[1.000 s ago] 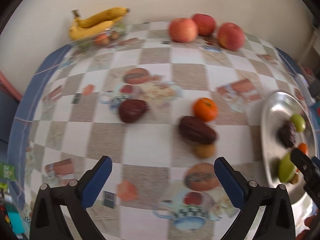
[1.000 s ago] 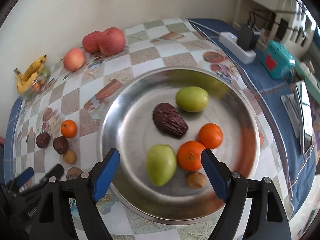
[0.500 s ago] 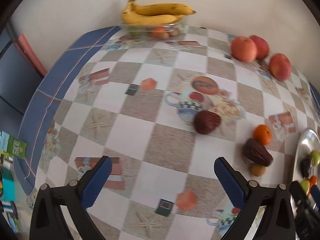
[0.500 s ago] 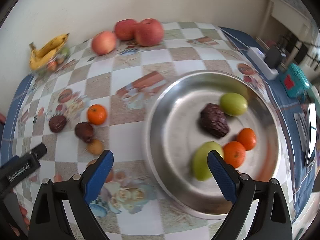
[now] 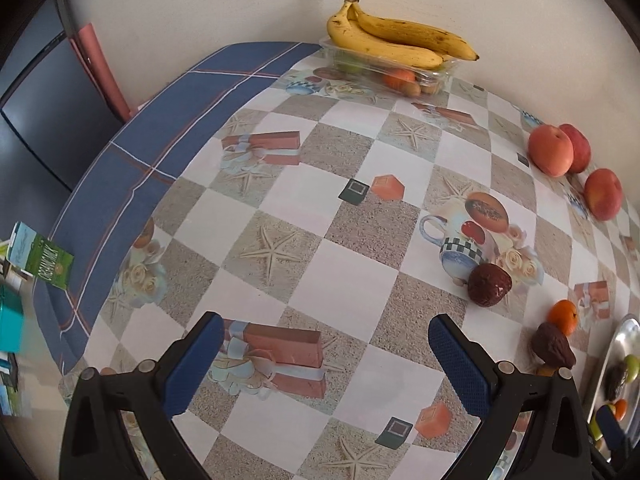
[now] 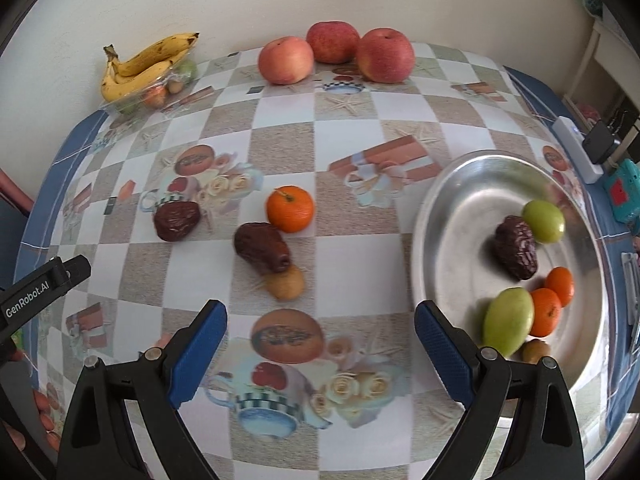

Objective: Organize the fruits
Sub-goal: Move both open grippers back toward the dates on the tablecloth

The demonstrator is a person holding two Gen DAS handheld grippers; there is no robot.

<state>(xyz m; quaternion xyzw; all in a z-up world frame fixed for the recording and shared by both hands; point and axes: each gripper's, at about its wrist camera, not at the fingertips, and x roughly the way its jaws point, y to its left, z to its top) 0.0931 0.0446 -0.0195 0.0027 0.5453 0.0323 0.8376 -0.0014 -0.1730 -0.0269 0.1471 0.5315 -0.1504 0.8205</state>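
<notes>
My right gripper (image 6: pixel 320 308) is open and empty over the tablecloth, left of the metal plate (image 6: pixel 424 240). The plate holds two green fruits (image 6: pixel 508 320), a dark date (image 6: pixel 515 247), two oranges (image 6: pixel 546 312) and a small brown fruit. Just beyond the fingertips lie a small brown fruit (image 6: pixel 285 283), a date (image 6: pixel 262 247), an orange (image 6: pixel 290 208) and, further left, another date (image 6: pixel 176 220). My left gripper (image 5: pixel 323 322) is open over bare cloth, with the date (image 5: pixel 489 284) and orange (image 5: pixel 563 316) to its right.
Three apples (image 6: pixel 333 42) sit by the far wall. Bananas (image 5: pixel 392 40) rest on a clear tray (image 5: pixel 432 76) of small fruit in the far corner. A white power strip (image 6: pixel 574 148) lies past the plate. A green carton (image 5: pixel 42 256) is beyond the table's left edge.
The right gripper has moved left off the plate, and its jaws spread a little wider. The left gripper has swung left, so the loose fruits now sit at the right of its view.
</notes>
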